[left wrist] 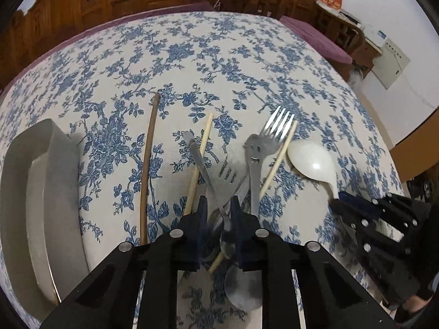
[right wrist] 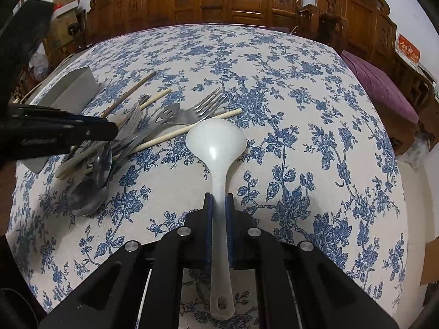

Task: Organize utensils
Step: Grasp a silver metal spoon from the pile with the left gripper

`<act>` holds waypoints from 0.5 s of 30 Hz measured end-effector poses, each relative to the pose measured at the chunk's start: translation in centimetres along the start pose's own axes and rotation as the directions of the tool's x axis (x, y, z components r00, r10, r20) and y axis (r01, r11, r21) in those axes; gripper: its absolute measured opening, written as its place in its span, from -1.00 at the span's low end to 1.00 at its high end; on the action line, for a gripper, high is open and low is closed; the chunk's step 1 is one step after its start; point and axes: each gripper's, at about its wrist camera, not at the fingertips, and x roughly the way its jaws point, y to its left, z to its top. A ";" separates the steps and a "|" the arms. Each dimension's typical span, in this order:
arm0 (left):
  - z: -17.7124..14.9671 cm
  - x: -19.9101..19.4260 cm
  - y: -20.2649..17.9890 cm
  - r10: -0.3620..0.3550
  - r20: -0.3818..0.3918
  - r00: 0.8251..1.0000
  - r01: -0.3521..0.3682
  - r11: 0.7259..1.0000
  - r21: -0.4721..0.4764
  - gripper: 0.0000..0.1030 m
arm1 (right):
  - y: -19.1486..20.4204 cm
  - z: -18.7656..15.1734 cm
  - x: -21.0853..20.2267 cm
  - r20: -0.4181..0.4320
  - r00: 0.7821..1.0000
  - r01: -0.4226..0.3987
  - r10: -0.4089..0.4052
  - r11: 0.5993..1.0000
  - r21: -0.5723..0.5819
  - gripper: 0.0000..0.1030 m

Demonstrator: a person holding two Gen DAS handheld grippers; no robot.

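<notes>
Left wrist view: the left gripper (left wrist: 218, 205) hangs steeply over a tangle of cutlery on the flowered tablecloth (left wrist: 219, 63), its jaws drawn in close around the thin handle of a metal spoon (left wrist: 241, 288) that runs up between them; whether the pads actually press on it I cannot tell. Risk here: the handle is slim and slick, so a lift could let it pivot or slide out. It also crosses a pale chopstick (left wrist: 199, 161), and a smiley-faced utensil (left wrist: 253, 164) and a fork (left wrist: 277, 126) lie hard against the pile, so pulling one piece may drag or flick its neighbours. A dark chopstick (left wrist: 146, 170) lies apart to the left, and a white tray (left wrist: 35, 205) sits at the left edge, likely the destination. The metal pieces look shiny and smooth; the chopsticks are matte and light. Right wrist view: the right gripper (right wrist: 218, 200) pinches the handle of a white plastic spoon (right wrist: 216, 139), pads tight on either side, with the bowl out ahead, over or on the cloth; contact is unclear. The hold is roughly midway along the handle, and the bowl sits beside another pale chopstick (right wrist: 189, 131), so swinging the spoon toward the tray could sweep that stick or strike the left gripper, which reaches in from the left over the heap. The spoon looks translucent, rounded and light, with a hole at the handle end.
</notes>
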 end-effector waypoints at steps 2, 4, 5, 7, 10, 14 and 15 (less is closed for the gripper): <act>0.2 0.5 0.1 0.002 -0.015 1.000 -0.002 1.000 -0.007 -0.75 | 0.2 0.0 0.0 0.001 1.000 0.007 -0.007 1.000 -0.004 -0.78; 0.3 0.9 0.1 0.016 -0.034 0.999 -0.016 1.000 -0.008 -0.76 | 0.4 0.0 0.0 0.002 1.000 0.018 -0.018 1.000 -0.016 -0.78; 0.3 1.0 0.1 0.017 -0.038 0.999 -0.018 1.000 -0.007 -0.76 | 0.4 0.0 0.0 0.003 1.000 0.018 -0.018 1.000 -0.016 -0.78; 0.3 1.1 -0.1 0.033 -0.040 0.999 -0.033 0.999 0.006 -0.75 | 0.3 0.0 0.0 0.002 1.000 0.015 -0.015 1.000 -0.013 -0.78; 0.3 1.1 -0.4 0.045 -0.042 0.998 -0.044 0.999 0.013 -0.79 | 0.4 -0.1 0.0 0.004 1.000 0.014 -0.014 1.000 -0.011 -0.78; 0.2 0.7 -0.6 0.057 -0.034 0.998 -0.056 0.998 0.022 -0.95 | 0.2 -0.1 0.0 0.001 1.000 0.014 -0.014 1.000 -0.008 -0.79; 0.1 0.5 -0.6 0.059 -0.030 0.998 -0.059 0.998 0.027 -0.95 | 0.2 0.0 0.0 0.001 1.000 0.015 -0.015 1.000 -0.007 -0.79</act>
